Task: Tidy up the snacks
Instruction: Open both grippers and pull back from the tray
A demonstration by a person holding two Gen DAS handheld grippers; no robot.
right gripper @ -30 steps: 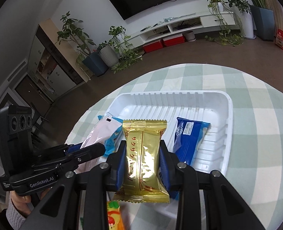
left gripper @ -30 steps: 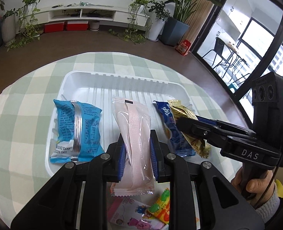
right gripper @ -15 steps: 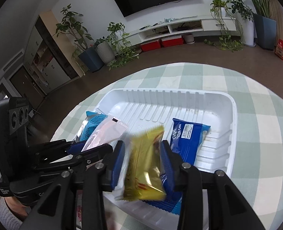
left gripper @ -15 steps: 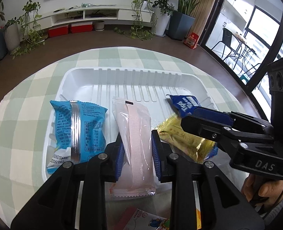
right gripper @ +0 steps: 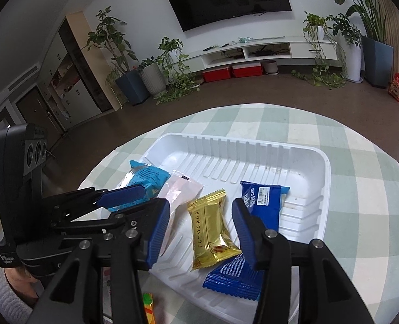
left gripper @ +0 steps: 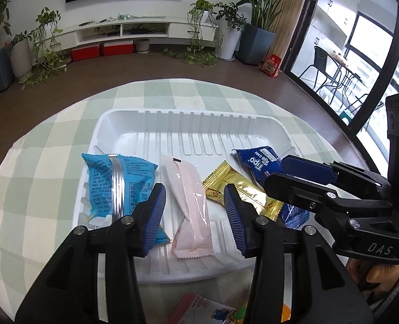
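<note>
Now we're finishing drop step: left gripper (left gripper: 195, 210) spread wide over pink pkt (left gripper: 190, 202), right gripper (right gripper: 200, 224) wide over gold pkt (right gripper: 211, 229), both lying in white tray (left gripper: 188, 124). Next: we're backing out, going for leftover snacks on tablecloth (left gripper: 45, 162) nr tray edge.

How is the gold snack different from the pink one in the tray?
The gold packet is shiny foil with printed writing; the pink packet is pale, plain and partly see-through. The pink packet is longer and narrower, the gold packet shorter and wider. Both lie flat side by side in the white tray, with crimped ends, and no hand-held gripper holds either.

Both tools (left gripper: 194, 216) (right gripper: 200, 226) now open (packets released)
</note>
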